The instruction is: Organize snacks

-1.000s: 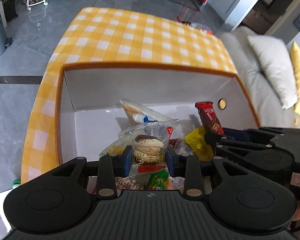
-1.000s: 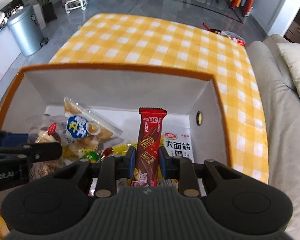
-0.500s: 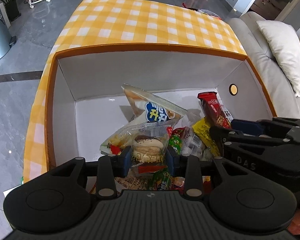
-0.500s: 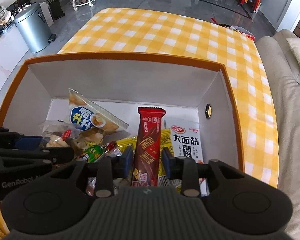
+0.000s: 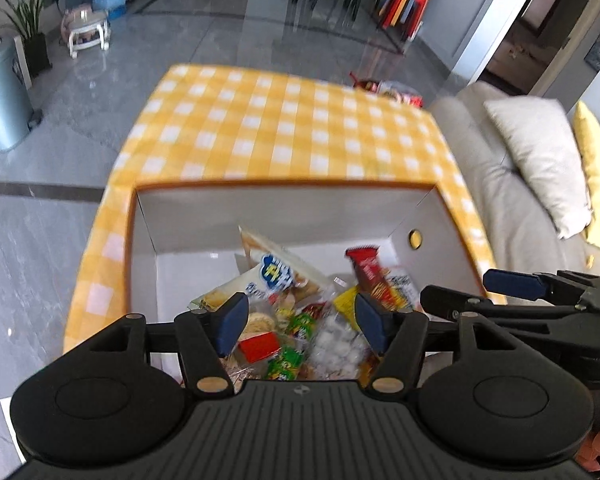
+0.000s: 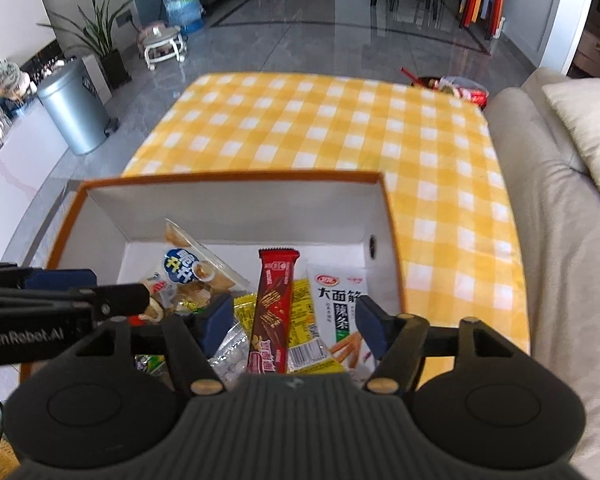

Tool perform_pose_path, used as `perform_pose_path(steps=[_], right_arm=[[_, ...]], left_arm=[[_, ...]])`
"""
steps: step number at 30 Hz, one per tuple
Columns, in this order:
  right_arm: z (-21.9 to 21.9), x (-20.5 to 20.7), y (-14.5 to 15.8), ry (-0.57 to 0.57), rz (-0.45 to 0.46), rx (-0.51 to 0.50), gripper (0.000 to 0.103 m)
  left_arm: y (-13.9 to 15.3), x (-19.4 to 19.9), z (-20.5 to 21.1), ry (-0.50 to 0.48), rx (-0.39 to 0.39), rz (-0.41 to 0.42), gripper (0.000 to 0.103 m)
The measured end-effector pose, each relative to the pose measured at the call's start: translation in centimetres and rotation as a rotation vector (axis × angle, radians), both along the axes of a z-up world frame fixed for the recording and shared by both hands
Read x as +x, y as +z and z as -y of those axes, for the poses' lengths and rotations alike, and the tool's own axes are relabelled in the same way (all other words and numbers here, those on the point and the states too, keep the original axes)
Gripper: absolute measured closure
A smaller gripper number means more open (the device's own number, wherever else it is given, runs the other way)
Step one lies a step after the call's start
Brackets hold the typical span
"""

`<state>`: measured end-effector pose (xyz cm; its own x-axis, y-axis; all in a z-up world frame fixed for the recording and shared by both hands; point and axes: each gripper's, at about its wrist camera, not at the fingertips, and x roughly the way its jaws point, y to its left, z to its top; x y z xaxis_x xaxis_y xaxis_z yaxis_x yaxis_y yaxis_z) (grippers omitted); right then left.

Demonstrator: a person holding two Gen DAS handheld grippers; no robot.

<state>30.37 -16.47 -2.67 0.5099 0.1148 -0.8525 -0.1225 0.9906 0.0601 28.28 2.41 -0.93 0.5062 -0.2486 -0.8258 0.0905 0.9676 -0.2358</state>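
Observation:
An orange-rimmed white box (image 5: 260,216) (image 6: 236,204) on the yellow checked table holds a pile of snacks. My left gripper (image 5: 300,326) is open and empty above the pile; a clear-wrapped pastry pack (image 5: 260,330) lies under it. My right gripper (image 6: 292,326) is open and empty; a red-brown chocolate wafer bar (image 6: 274,308) lies in the box between its fingers. A blue-labelled chip bag (image 6: 188,270) (image 5: 280,272) and a white spicy-strip pack (image 6: 340,312) lie beside it. Each gripper shows at the edge of the other's view.
The yellow checked tablecloth (image 6: 332,128) stretches beyond the box. A beige sofa with pillows (image 5: 540,168) runs along the right. A red snack bag (image 6: 460,90) sits at the table's far right corner. A metal bin (image 6: 74,112) stands on the floor at left.
Both grippers opened: the left let go of the pastry pack, the right let go of the chocolate wafer bar. Both have pulled up and back from the box.

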Motion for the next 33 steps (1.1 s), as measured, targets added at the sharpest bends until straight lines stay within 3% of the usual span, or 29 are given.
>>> perform_pose_path(steps=[5,14,18,23,33], right_arm=[[0.8,-2.3,3.8,-0.001,0.089,0.018,0.024],[1.0,-7.9,10.3,-0.018,0.253,0.024,0.008],[1.0,-10.3,11.7,-0.049,0.282,0.017,0.007],[1.3,-13.5,12.3,-0.082,0.307,0.023,0.006],[0.3,-17.8,10.4,-0.077,0.297,-0.003,0.004]], left_arm=[[4.0,-2.0,0.1,0.019,0.036,0.115,0.024],[10.8,-7.5,1.2,0.057,0.197,0.374,0.016],[11.9,-9.8,1.8,0.068,0.240,0.403,0.016],[11.3,-12.3,2.0,0.068,0.276,0.405,0.010],[8.2,-15.5,1.3,0.045,0.274,0.334,0.010]])
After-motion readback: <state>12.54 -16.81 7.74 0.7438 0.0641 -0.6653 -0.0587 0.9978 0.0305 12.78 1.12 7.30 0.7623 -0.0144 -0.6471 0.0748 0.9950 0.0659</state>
